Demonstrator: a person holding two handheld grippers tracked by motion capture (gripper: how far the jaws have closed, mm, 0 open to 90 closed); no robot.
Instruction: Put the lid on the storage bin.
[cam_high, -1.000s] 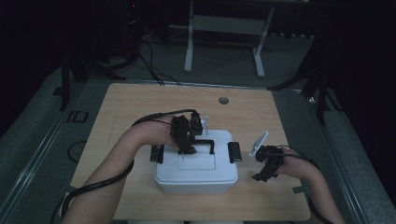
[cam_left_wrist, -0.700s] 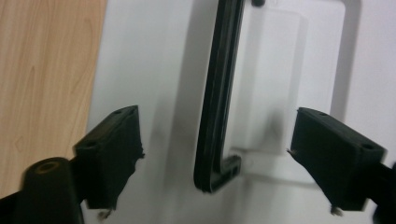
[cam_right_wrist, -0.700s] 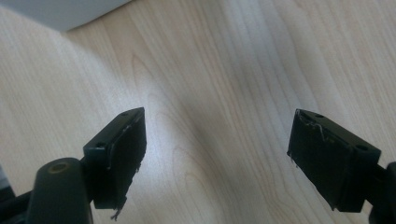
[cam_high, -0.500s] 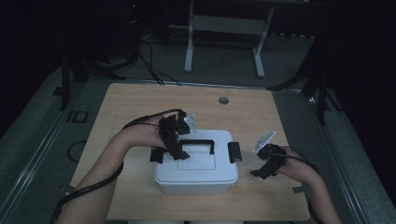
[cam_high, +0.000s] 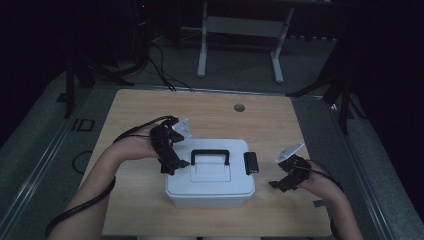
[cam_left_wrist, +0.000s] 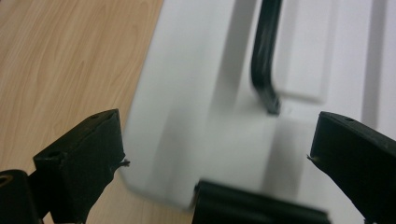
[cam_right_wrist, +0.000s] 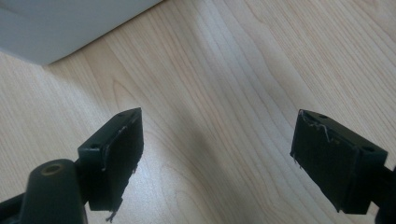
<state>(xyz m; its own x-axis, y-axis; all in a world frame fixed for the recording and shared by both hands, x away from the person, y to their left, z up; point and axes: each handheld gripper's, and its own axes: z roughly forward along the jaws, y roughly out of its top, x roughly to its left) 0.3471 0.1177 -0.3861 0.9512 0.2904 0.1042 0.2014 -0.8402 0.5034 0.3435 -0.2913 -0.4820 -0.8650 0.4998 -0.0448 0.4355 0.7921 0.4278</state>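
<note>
1. White, smooth moulded plastic forms the rectangular lidded storage box (cam_high: 210, 175), which sits near your edge of the pale wood-grain table (cam_high: 300, 125); a slim black carry handle (cam_high: 210, 156) lies on its lid.
2. Your left gripper (cam_high: 175, 162) hovers at the box's left end, over a black side latch (cam_left_wrist: 254, 205). Its jaws have just been opening and stand wide, with nothing clamped between them, probably lining up to work that latch.
3. Your right gripper (cam_high: 280, 184) waits just off the box's right end, beyond the other black latch (cam_high: 250, 163), jaws spread and empty above bare wood, likely kept clear until needed.
4. Both grippers carry blocky matte black pads (cam_right_wrist: 116, 154) with frayed edges.
</note>
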